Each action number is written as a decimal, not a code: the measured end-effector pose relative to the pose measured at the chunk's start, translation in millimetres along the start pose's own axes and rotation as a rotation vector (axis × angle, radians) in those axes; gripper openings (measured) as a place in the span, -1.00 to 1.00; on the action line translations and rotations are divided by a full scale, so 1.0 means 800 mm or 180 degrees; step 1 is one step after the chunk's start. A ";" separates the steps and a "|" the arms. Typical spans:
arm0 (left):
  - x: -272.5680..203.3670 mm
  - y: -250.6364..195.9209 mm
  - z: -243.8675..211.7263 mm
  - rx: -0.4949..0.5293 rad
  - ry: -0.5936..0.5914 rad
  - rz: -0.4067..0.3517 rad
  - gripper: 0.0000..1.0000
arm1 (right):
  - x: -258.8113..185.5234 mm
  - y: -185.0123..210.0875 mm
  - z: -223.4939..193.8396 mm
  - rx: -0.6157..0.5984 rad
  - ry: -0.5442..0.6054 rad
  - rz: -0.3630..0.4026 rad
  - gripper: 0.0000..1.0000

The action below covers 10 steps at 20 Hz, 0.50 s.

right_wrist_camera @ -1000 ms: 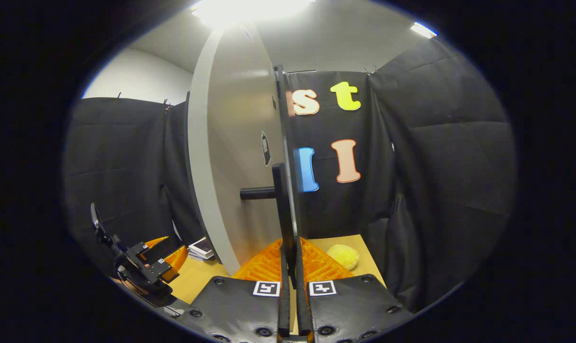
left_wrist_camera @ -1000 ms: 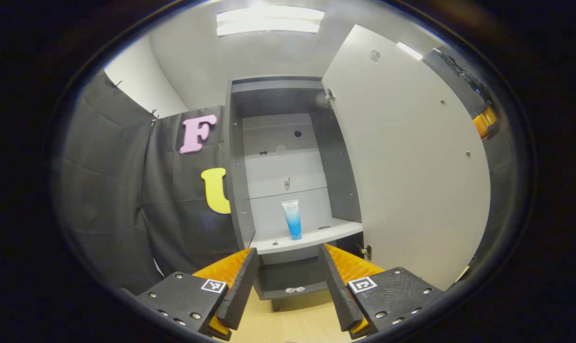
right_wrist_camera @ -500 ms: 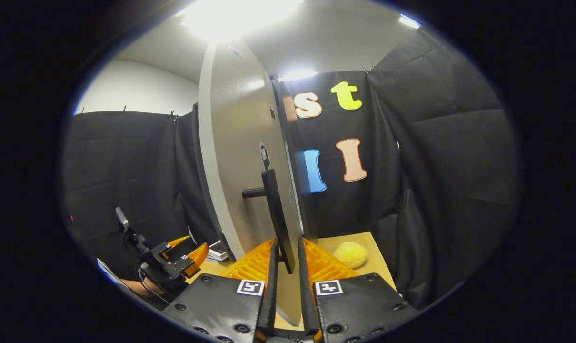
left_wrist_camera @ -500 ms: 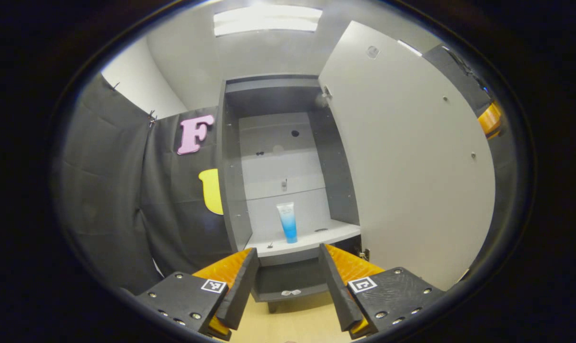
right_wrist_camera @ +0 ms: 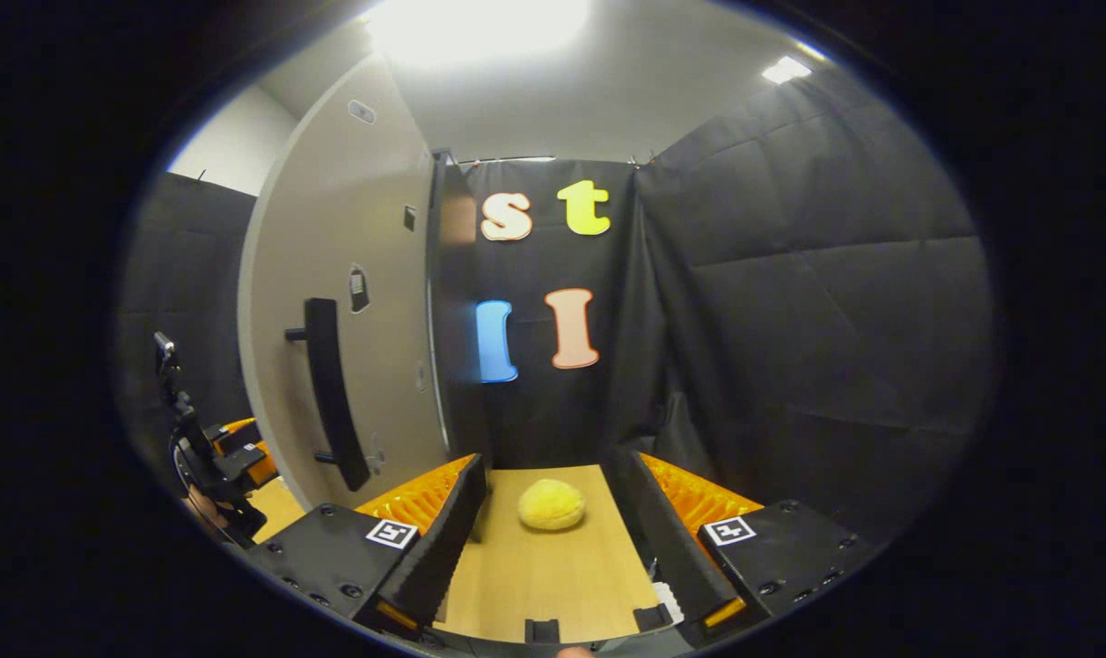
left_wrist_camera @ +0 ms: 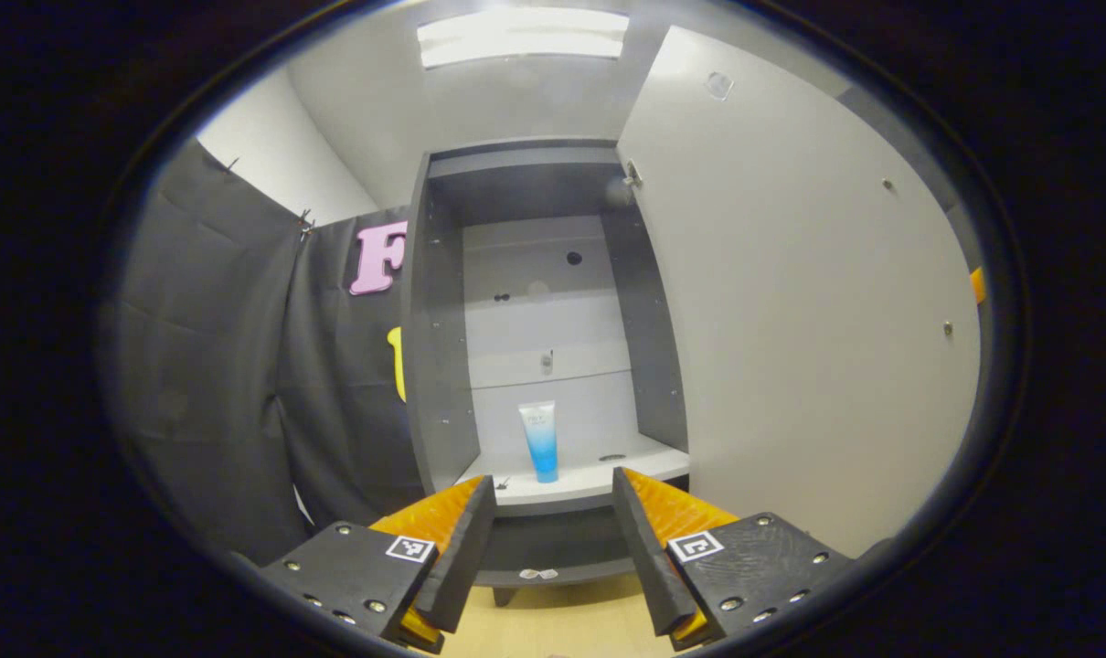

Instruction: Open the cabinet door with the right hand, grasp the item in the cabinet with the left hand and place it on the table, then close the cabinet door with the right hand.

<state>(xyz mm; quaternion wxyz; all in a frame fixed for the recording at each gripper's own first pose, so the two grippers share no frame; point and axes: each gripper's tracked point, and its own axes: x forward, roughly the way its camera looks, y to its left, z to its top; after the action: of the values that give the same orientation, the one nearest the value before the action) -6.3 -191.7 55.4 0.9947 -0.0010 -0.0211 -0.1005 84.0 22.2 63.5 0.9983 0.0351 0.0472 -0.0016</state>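
At the cabinet [left_wrist_camera: 443,311], door [left_wrist_camera: 791,302] open: my spread left claw [left_wrist_camera: 553,530] faces the tube [left_wrist_camera: 540,440]; my right claw [right_wrist_camera: 553,539] gapes, off the handle [right_wrist_camera: 332,393].

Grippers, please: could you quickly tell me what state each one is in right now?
Left gripper: open, holding nothing, aimed at the blue tube in the cabinet.
Right gripper: open, holding nothing, off the door handle.

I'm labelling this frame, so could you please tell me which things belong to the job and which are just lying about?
Part of the job:
- cabinet door, open
- door handle
- blue tube on the cabinet shelf
- table
- left gripper, open
- right gripper, open

Lying about:
- yellow ball on the table
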 end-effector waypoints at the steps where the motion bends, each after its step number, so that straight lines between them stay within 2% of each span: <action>1: 0.007 0.000 0.003 0.0023 0.0011 0.0009 0.55 | 0.004 -0.008 -0.001 0.0039 -0.0027 -0.0059 0.96; 10: 0.113 0.020 0.019 -0.0029 -0.0058 0.0017 0.55 | 0.047 -0.016 -0.021 -0.0017 -0.0016 -0.0415 0.96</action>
<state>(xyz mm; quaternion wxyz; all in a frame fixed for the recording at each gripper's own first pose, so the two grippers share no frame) 85.2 -194.1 74.5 0.9947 -0.0065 -0.0297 -0.0979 119.9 10.7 42.6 0.9963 0.0292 0.0469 -0.0666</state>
